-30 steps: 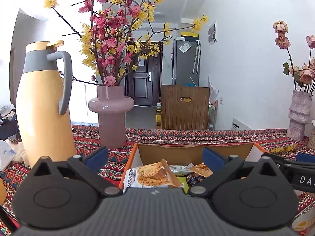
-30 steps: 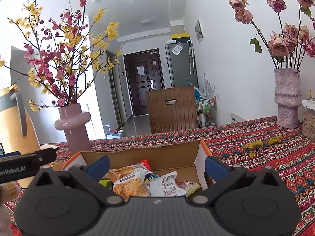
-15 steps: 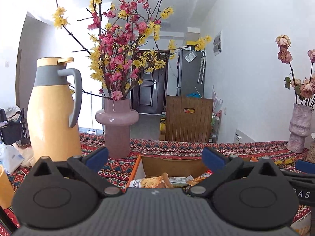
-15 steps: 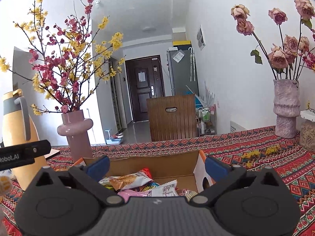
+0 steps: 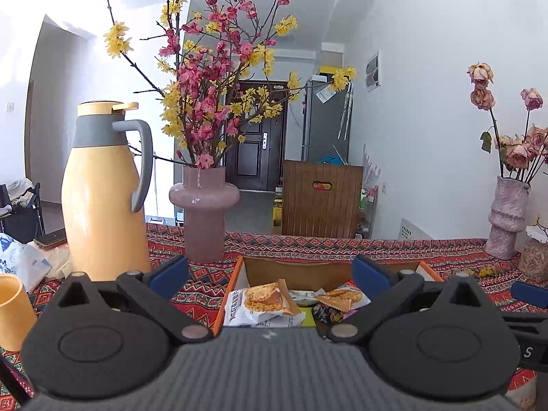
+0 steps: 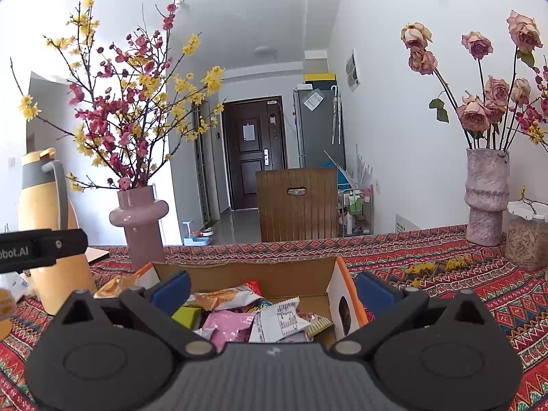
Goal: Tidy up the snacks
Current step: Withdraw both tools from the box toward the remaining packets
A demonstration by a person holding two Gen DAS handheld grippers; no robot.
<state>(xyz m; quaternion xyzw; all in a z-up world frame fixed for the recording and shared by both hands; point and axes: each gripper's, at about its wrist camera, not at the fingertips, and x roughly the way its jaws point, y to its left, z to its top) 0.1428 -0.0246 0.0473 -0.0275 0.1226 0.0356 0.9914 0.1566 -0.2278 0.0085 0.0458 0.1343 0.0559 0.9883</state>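
Bright daylight, left perhaps overexposed; fisheye-bent edges.

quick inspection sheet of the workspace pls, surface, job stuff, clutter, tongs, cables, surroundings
surface: table under a patterned red tablecloth.
job's things: open cardboard box holding loose snack packets, among them a pink packet, a white packet and a cracker packet.
clutter: yellow thermos jug, pink vase of blossoms, textured vase of roses, lidded jar, yellow cup, yellow petals on the cloth.
tongs: left tongs open, nothing between them; right tongs open, nothing between them; both face the box.
cables: nothing seen.
surroundings: wooden chair back, dark door, grey fridge, white walls.
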